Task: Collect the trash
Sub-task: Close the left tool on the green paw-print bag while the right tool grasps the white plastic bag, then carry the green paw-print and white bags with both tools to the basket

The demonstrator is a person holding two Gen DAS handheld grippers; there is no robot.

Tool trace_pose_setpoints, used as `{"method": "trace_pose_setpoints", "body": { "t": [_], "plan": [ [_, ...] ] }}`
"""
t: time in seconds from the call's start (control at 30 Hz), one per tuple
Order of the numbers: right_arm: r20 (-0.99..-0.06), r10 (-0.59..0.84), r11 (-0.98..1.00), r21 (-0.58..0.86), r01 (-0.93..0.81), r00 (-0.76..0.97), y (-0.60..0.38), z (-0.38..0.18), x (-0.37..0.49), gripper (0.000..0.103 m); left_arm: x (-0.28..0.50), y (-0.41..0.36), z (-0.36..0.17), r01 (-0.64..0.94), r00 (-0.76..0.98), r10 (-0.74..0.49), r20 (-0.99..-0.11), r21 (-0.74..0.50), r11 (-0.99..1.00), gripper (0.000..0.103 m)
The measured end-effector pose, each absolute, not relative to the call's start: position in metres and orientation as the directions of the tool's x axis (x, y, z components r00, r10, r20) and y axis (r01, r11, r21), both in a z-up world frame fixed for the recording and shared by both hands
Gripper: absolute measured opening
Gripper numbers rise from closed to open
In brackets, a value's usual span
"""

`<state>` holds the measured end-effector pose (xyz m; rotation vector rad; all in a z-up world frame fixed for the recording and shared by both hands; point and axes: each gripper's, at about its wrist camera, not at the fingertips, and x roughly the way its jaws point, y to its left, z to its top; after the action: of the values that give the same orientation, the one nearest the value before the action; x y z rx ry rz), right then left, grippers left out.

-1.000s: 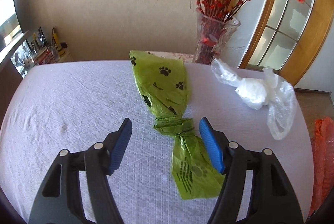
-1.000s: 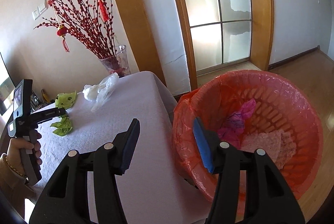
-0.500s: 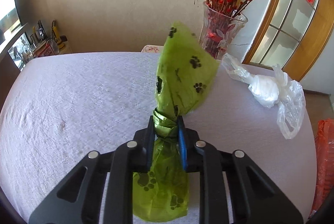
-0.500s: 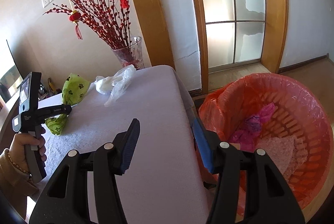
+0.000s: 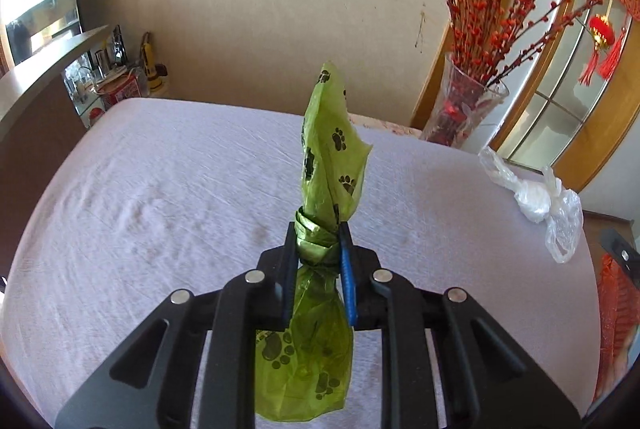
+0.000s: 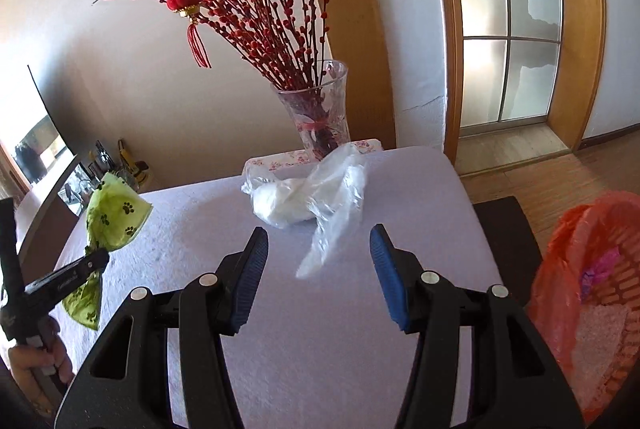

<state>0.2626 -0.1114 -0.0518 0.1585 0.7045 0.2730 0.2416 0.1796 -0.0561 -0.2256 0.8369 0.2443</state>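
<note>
Two bags concern me. My left gripper (image 5: 318,265) jaws pinch the green bag (image 5: 332,165) at its knot, frame centre. My right gripper (image 6: 316,265) jaws gape wide below the clear bag (image 6: 308,197).

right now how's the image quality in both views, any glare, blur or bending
Left wrist view: fisheye bends the table edge into a curve, dark vignette in the corners, the window at top left is blown out, and the green bag is sharp. Right wrist view: the door frame bows, its frosted panes glow brightly, and the clear bag is slightly soft.
</note>
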Motion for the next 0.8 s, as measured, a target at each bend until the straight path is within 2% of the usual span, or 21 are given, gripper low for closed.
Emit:
{"method": "trace_pose_setpoints", "body": {
  "t": [0.37,0.53,0.6,0.63,0.7,0.8],
  "plan": [
    [-0.638,0.244,0.97,0.168,-0.177,0.731,-0.052,-0.066,0.317,0.054,0.232,0.2,-0.042,-0.294,0.692,0.092,-0.716,-0.163,0.942,0.02],
    [-0.684,0.207,0.977,0.113,-0.179,0.699,-0.038,-0.08,0.333,0.053,0.234,0.203,-0.045,-0.292,0.689,0.084,-0.72,-0.17,0.941,0.02],
    [-0.707,0.182,0.98,0.073,-0.185,0.683,-0.037,-0.086,0.336,0.042,0.235,0.203,-0.046,-0.288,0.687,0.078,-0.723,-0.172,0.942,0.02],
    [-0.712,0.175,0.98,0.06,-0.189,0.681,-0.036,-0.089,0.336,0.04,0.236,0.203,-0.048,-0.286,0.686,0.076,-0.724,-0.172,0.943,0.02],
    [-0.715,0.177,0.981,0.069,-0.184,0.676,-0.04,-0.09,0.334,0.027,0.236,0.202,-0.05,-0.284,0.683,0.073,-0.727,-0.172,0.943,0.02],
    [-0.72,0.189,0.978,0.076,-0.194,0.668,-0.048,-0.09,0.331,0.019,0.237,0.199,-0.052,-0.278,0.677,0.065,-0.733,-0.173,0.945,0.02]
  ]
}}
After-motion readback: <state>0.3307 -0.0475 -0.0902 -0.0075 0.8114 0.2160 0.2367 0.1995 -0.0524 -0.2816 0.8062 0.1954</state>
